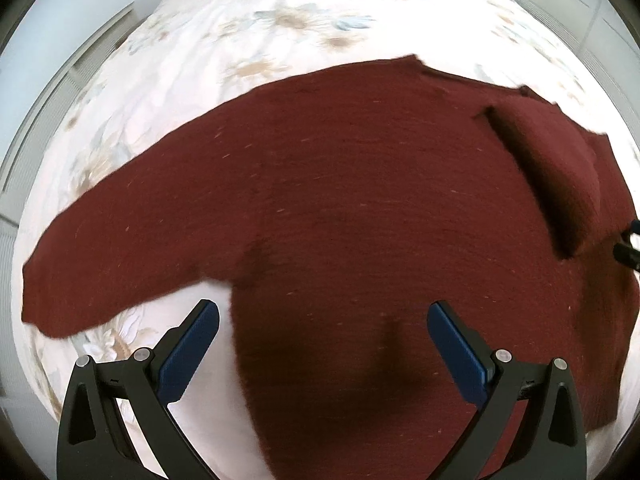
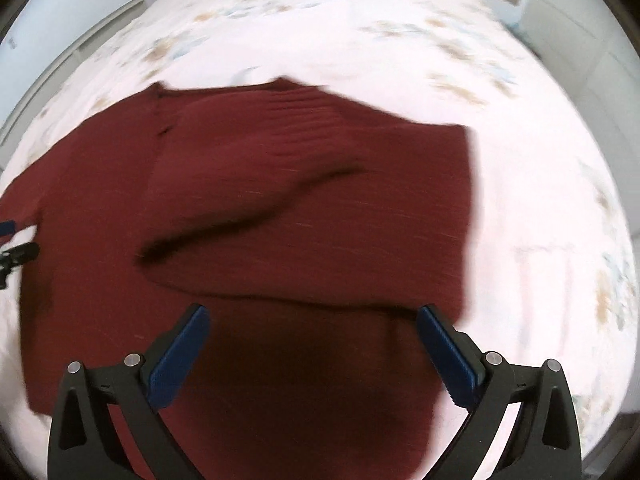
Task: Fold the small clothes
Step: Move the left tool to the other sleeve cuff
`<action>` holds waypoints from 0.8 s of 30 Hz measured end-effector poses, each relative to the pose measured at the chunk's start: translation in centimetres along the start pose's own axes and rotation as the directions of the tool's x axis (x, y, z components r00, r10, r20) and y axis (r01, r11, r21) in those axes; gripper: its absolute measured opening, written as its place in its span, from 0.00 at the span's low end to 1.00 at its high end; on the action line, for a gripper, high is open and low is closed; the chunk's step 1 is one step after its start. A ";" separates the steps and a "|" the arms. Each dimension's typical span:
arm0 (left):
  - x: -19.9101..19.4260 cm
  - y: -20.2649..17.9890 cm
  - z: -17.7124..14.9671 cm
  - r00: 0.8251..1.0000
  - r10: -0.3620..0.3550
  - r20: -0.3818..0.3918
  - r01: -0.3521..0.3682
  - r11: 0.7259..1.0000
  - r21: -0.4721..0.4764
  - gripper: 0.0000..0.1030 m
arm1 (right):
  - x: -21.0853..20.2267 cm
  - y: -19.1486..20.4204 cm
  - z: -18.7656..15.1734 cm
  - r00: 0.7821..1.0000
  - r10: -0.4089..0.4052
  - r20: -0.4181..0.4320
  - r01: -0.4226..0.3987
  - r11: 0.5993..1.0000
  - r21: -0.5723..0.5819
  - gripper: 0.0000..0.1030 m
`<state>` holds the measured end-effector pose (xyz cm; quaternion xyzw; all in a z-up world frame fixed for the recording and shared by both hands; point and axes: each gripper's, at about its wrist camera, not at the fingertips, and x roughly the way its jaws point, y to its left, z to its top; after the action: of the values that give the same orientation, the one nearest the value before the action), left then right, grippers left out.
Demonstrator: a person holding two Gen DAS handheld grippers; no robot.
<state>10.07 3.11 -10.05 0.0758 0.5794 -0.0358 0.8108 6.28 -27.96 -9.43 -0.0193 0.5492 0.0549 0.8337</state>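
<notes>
A: Sweater [image 1: 340, 200] fills mid-frame on the floral bedspread [image 1: 280, 20], one sleeve folded across, other sleeve [image 1: 100, 248] out lower left.

B: Jaws?

A: Left gripper [image 1: 322, 332] and right gripper [image 2: 312, 332] both spread wide, gripping nothing. My worry: thick knit bunches or the folded sleeve slips.

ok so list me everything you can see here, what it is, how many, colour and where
sweater: one, dark red knit, spread flat on the bed; its left sleeve lies stretched out to the side, its right sleeve is folded in over the body
bedspread: one, pale pink-white with faded blue and tan flowers, covering the bed under the sweater
cabinets: white panels with handles, count unclear, along both sides of the bed
left gripper: one, black with blue pads, open above the sweater's lower left side
right gripper: one, black with blue pads, open above the sweater's lower right part
</notes>
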 end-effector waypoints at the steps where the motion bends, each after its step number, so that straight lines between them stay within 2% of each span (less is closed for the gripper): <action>1: 0.0 -0.5 0.2 1.000 -0.002 0.000 0.002 1.000 0.014 0.99 | -0.1 -1.2 -0.2 1.000 -0.024 0.001 0.024 1.000 0.018 1.00; 7: -0.8 -4.9 3.1 0.998 -0.047 0.042 0.042 0.993 0.106 0.99 | 0.8 -6.4 -1.5 0.995 -0.102 0.001 0.101 0.988 0.115 1.00; 10: -0.7 -8.6 4.7 0.997 -0.054 0.063 0.041 0.980 0.194 0.99 | 1.5 -7.7 -1.8 0.996 -0.090 -0.003 0.090 0.985 0.147 1.00; 17: 0.0 -17.5 8.9 0.991 -0.123 0.053 0.096 0.929 0.357 0.99 | 2.1 -7.0 -1.8 0.996 -0.089 0.030 0.085 0.989 0.120 1.00; 24: 2.1 -25.1 10.1 0.998 -0.045 0.042 0.017 0.856 0.517 0.99 | 2.9 -7.1 -2.4 0.997 -0.070 0.023 0.067 0.988 0.140 1.00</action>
<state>16.54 -23.25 -10.82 0.2800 0.5283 -0.2048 0.7750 6.00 -35.02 -13.21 0.0208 0.5389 -0.0119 0.8420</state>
